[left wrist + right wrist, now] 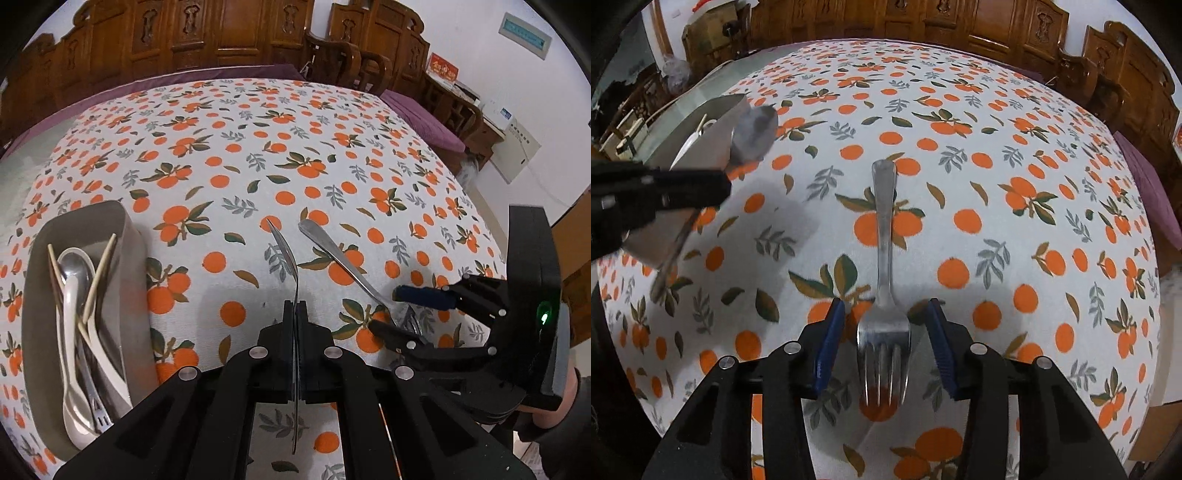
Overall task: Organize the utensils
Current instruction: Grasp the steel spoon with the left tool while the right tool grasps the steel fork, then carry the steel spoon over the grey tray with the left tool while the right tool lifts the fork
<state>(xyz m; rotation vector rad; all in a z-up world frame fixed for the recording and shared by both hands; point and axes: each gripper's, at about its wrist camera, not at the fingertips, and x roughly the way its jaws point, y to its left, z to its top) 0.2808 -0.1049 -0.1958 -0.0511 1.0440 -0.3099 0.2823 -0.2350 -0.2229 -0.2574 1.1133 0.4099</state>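
Table (229, 122) is sitting in front of a wooden cabinet wall (184, 33), with chairs (343, 62) at the far right corner. Tray (125, 236) is lying at the table's left side, holding spoons (70, 295), chopsticks (99, 273) and a small fork (96, 410). Left gripper (295, 314) is hanging just right of the tray, with a spoon (284, 247) sticking out far of it, edge-on, above the cloth. Fork (884, 258) is lying flat on the table right of that, handle far, tines near. Right gripper (884, 332) is sitting over the fork's tine end, one finger on each side, neither touching it.
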